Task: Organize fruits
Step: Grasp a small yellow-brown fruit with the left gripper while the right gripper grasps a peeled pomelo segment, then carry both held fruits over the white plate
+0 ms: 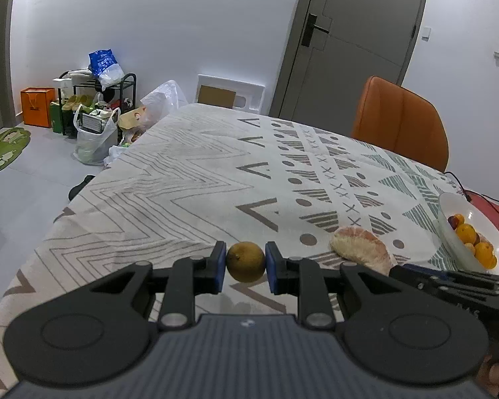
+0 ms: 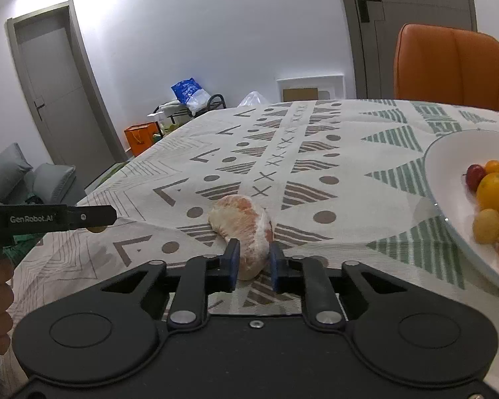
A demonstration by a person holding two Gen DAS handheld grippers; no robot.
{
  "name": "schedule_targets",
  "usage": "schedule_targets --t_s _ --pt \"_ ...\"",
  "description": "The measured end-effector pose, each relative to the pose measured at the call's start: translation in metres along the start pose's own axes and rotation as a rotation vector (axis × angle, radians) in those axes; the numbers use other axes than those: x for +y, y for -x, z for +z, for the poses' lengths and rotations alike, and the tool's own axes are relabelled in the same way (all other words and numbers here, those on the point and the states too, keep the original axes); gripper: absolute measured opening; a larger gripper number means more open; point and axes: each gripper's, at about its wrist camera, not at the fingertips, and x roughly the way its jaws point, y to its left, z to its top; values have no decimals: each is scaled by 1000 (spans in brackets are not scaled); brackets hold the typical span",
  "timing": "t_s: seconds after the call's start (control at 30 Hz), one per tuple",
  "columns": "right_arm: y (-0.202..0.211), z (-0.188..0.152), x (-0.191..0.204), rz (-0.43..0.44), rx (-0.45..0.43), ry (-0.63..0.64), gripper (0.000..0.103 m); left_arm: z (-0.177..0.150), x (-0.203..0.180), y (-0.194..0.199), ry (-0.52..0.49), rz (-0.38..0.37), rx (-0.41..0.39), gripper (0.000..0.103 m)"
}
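Note:
A small brownish-yellow round fruit [image 1: 245, 261] sits on the patterned tablecloth between the blue pads of my left gripper [image 1: 245, 267], which touch or nearly touch its sides. A peeled pomelo piece [image 1: 361, 248] lies to its right. In the right wrist view my right gripper [image 2: 252, 264] has its blue pads closed against the near end of the pomelo piece [image 2: 241, 222], which rests on the cloth. A white bowl [image 2: 449, 169] at the right holds oranges [image 2: 495, 194], a red fruit and a small yellow fruit.
An orange chair [image 1: 401, 123] stands at the table's far right edge. A dark cable [image 1: 482, 196] runs behind the bowl [image 1: 449, 229]. The left gripper's body [image 2: 50, 221] shows at the left. Bags and a shoe rack [image 1: 93, 106] stand on the floor.

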Motion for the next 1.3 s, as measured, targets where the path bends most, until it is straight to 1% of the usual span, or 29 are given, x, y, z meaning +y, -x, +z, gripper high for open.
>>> schedule_targets --t_s 0.07,0.1,0.13,0.17,0.23,0.27,0.3,0.53,0.83,0.87,0.9,0.93,0.97,1.07,1.3 --pt "1 1 0 -2 4 -4 15 -1 0 -1 2 -3 4 23" --pt "1 1 0 -6 7 -4 19 -2 0 -2 2 -2 5 23" --pt "0 2 0 -5 10 -6 25 -2 1 -2 4 -3 6 23" --pt "-1 3 1 -9 12 -5 29 -2 1 -3 5 -4 7 23" --pt "-5 4 3 -16 15 9 57 -2 2 -4 7 -2 7 23" --pt "-6 5 4 -22 10 18 60 -2 3 -4 10 0 7 23" --pt "-7 6 6 -26 5 31 60 -2 4 -5 15 1 7 23" --pt "-23 12 10 -22 26 73 60 -4 11 -12 37 9 18 23" --pt "-34 18 14 -23 29 103 60 -5 12 -20 41 7 23 23" --pt "-35 17 15 -22 32 112 59 -5 12 -20 42 6 23 23" --pt "-35 16 18 -21 28 126 47 -5 12 -19 44 5 23 23" --pt "-36 15 20 -21 30 142 39 -5 12 -19 45 3 24 23" --pt "-35 15 22 -26 31 156 39 -4 12 -19 45 2 24 23" --pt "-30 15 22 -6 36 142 38 -5 10 -15 41 -4 25 23" --pt "-6 13 18 -18 -6 110 38 -3 -1 -7 19 -25 11 23"
